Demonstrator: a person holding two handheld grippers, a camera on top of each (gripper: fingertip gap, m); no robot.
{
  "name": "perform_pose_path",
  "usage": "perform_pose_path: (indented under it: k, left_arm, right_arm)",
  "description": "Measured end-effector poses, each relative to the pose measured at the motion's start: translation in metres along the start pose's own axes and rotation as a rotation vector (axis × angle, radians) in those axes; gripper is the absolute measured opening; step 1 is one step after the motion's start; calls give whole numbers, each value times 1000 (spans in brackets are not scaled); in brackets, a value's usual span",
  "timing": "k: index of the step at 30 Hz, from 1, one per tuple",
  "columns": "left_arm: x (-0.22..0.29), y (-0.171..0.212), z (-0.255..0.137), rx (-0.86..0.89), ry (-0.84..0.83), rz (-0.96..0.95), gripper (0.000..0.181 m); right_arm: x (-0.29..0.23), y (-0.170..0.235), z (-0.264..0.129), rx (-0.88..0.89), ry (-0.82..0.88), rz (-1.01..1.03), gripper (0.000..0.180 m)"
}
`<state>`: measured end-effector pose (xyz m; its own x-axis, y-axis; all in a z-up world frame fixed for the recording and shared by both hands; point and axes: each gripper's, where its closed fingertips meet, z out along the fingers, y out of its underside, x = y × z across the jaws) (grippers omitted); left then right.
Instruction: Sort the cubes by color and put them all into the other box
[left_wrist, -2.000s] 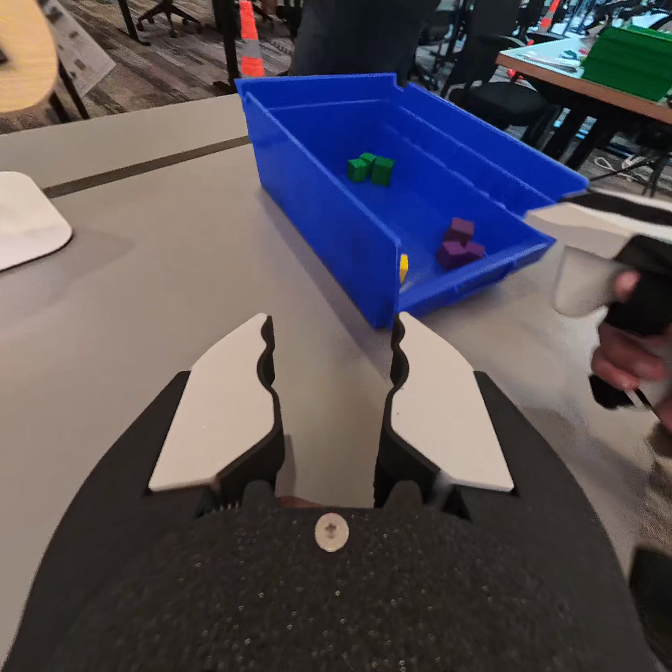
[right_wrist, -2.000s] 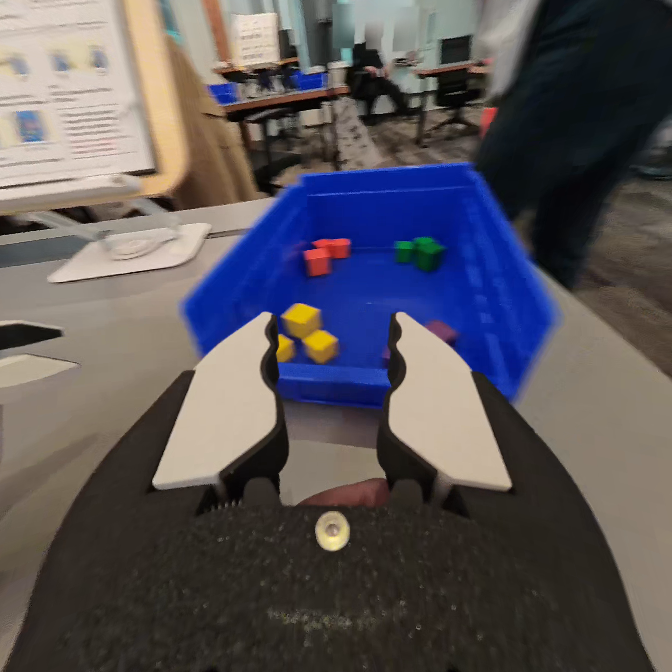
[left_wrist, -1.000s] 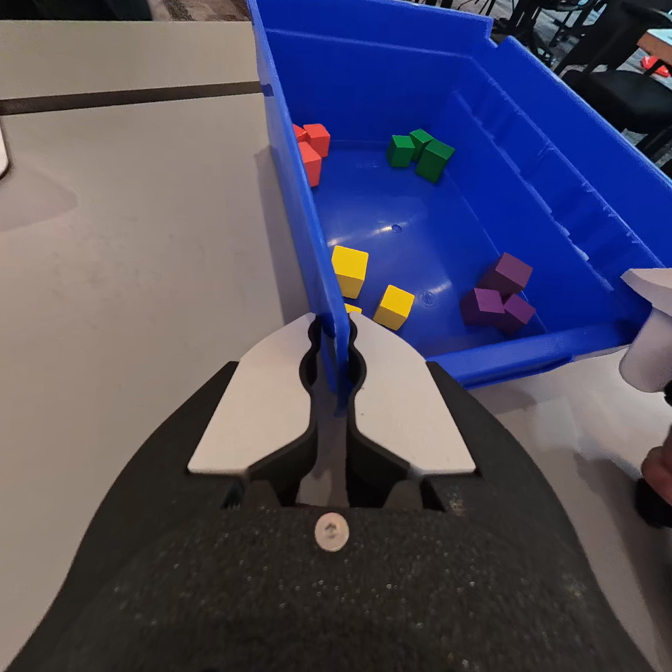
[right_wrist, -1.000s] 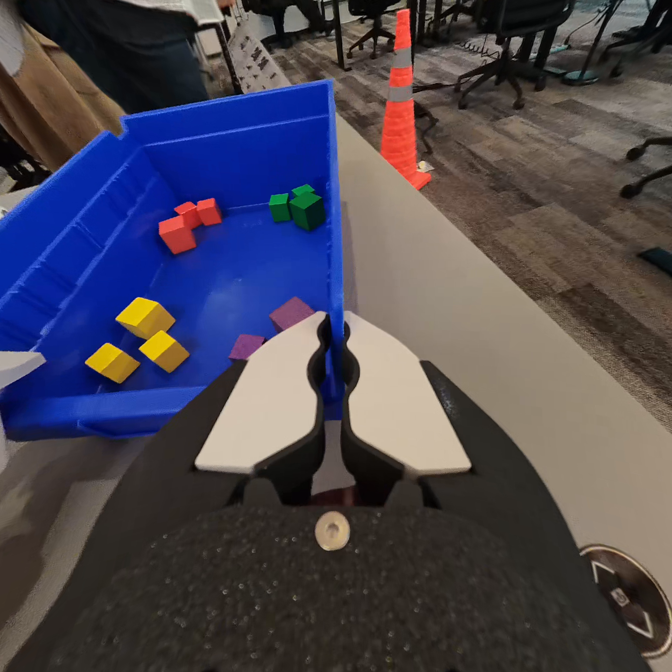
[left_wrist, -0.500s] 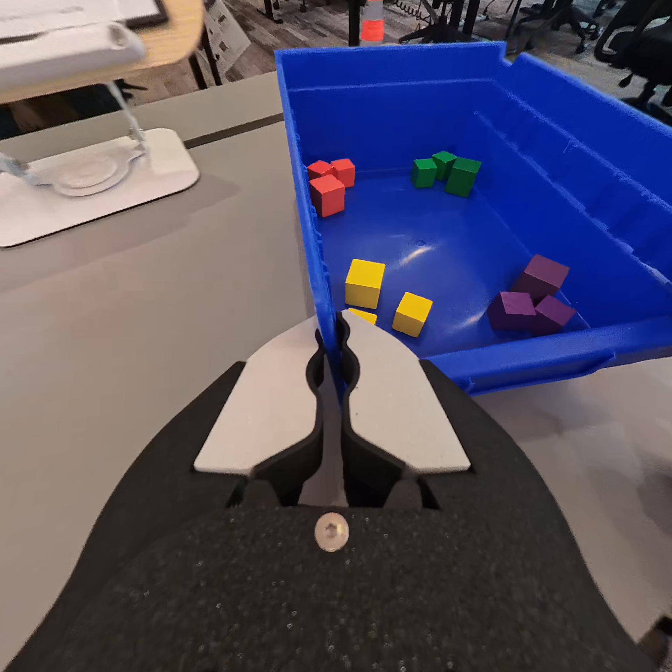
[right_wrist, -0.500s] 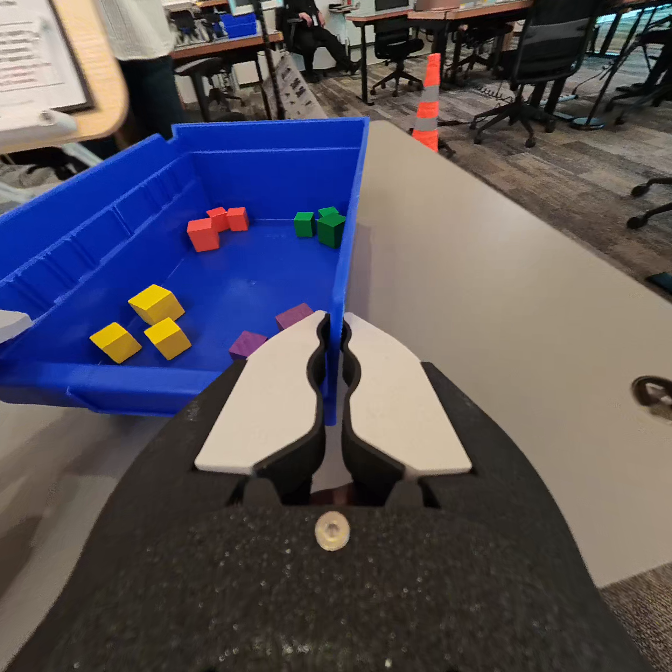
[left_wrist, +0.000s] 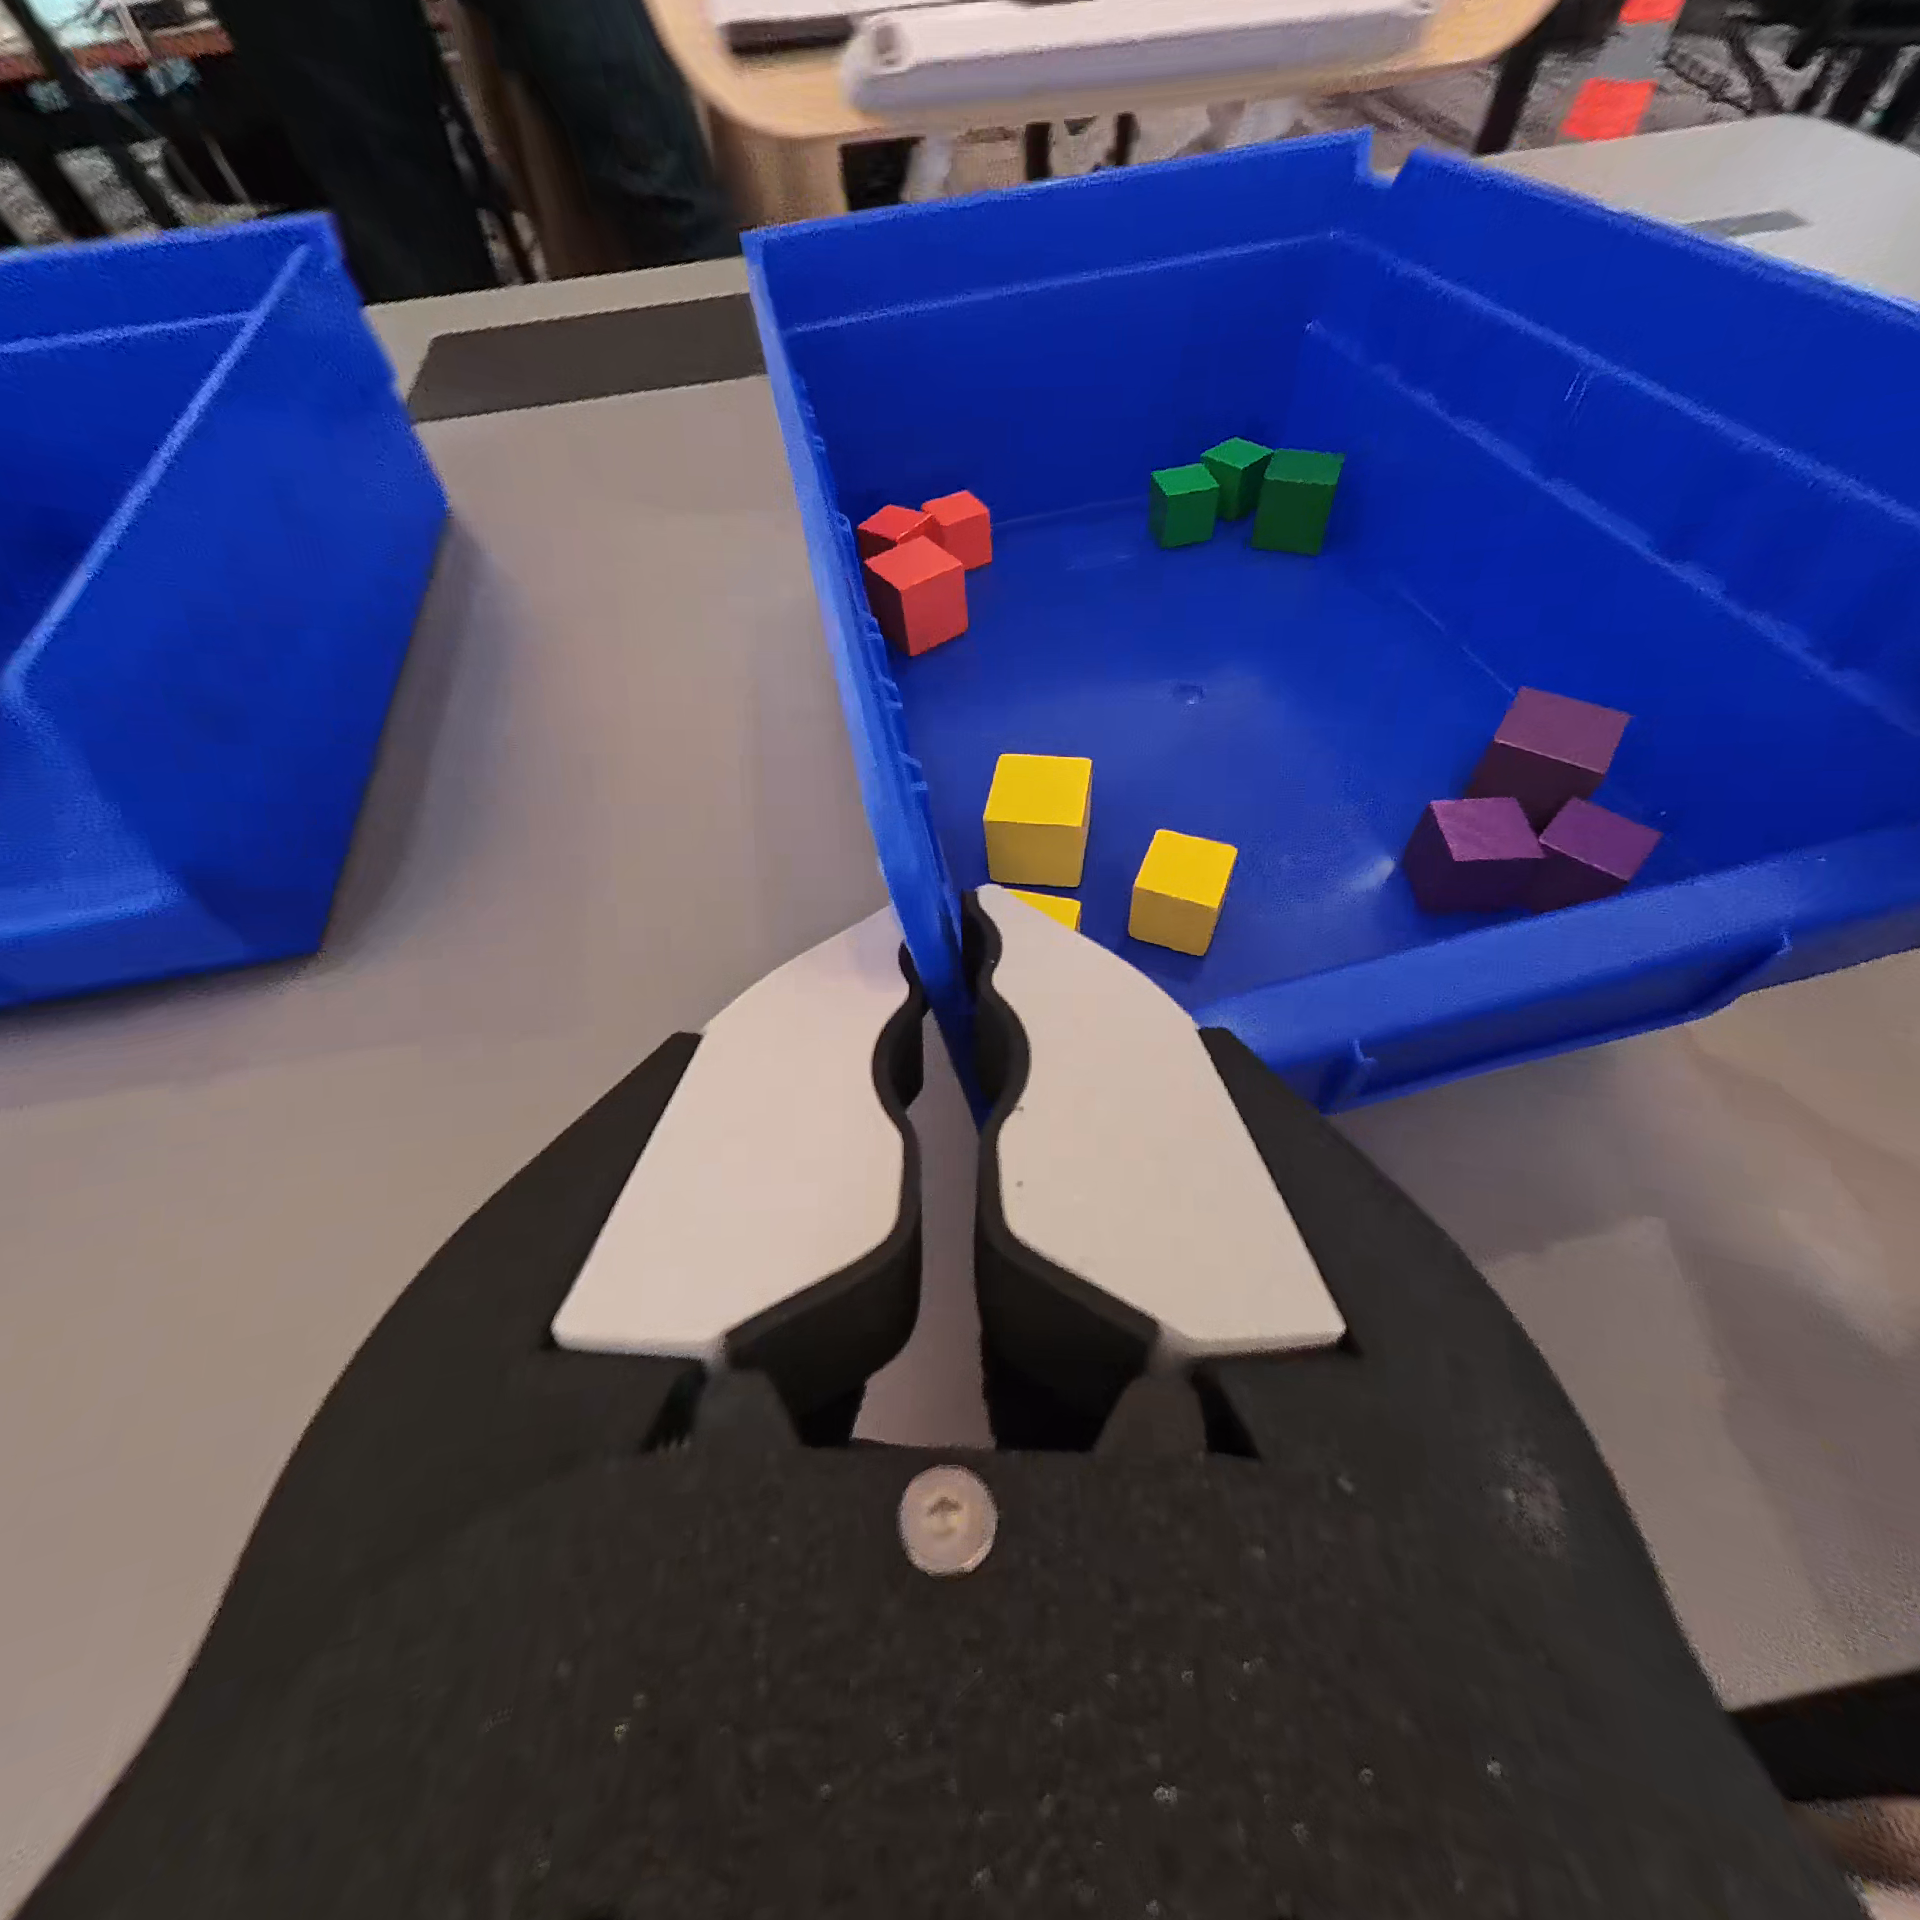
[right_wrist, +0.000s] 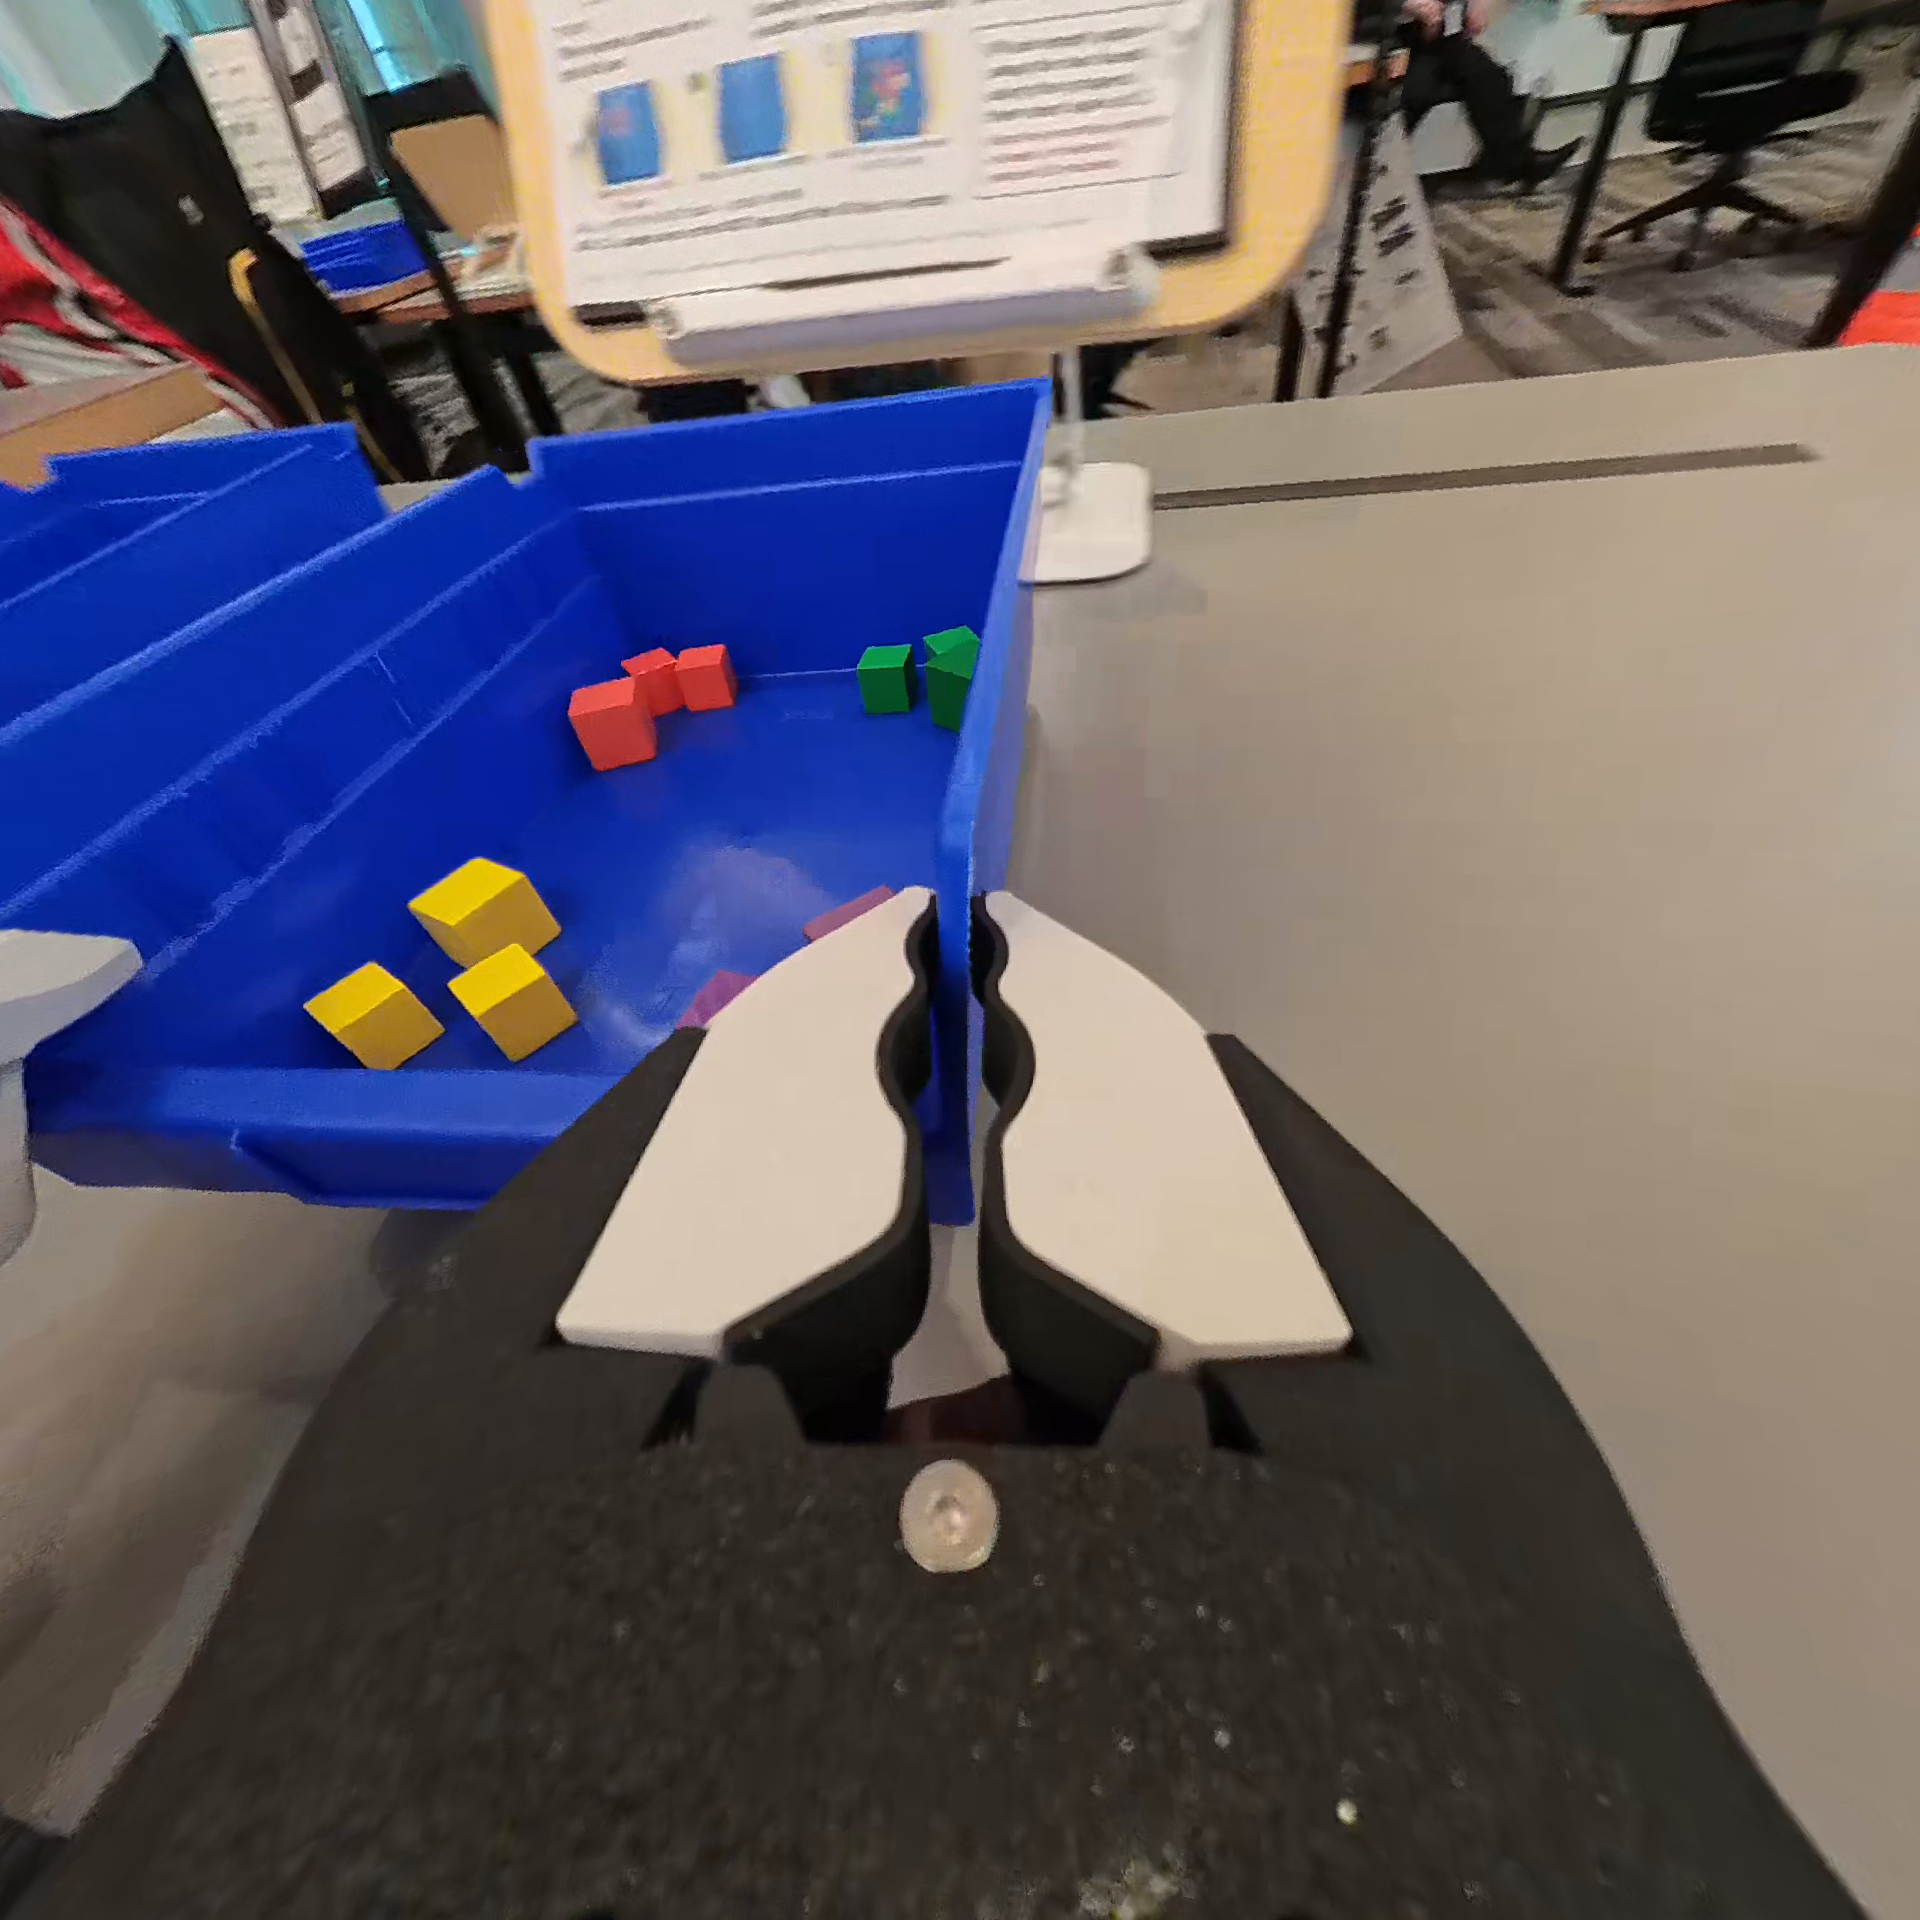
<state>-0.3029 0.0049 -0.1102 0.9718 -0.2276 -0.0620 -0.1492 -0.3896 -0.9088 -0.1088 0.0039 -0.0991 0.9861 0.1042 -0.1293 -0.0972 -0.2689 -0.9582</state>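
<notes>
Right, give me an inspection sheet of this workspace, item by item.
Surface: grey table, dark seam strip across it.
Job's things: blue bin holds red cubes, green cubes, yellow cubes and purple cubes, each colour grouped apart; second blue bin stands to its left, contents hidden.
Clutter: white stand base by the bin's far corner.
Grippers: left gripper shut on the bin's left wall; right gripper shut on its right wall.
Cables: nothing seen.
Surroundings: instruction board, office chairs, other desks, people standing.
</notes>
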Motion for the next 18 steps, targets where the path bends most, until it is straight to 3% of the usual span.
perform_pose_path:
  k: [8, 11, 13, 15, 18]
  left_arm:
    - [-55, 15, 6, 9, -72, -74, 6]
    - [-56, 22, 6, -3, -39, -97, 33]
    - [-60, 29, -12, -7, 5, -140, 41]
    - [-76, 37, -42, 9, 21, -189, 43]
    - [-145, 49, -74, 37, -87, -264, 42]
  right_arm:
    - [-53, 9, 42, -52, -99, -23, 4]
    - [-59, 22, 47, -96, -142, -20, 6]
    - [-64, 20, 43, -93, -191, -42, 13]
    - [-63, 20, 30, -90, -222, -97, 33]
    - [-47, 11, 4, -47, -213, -125, 40]
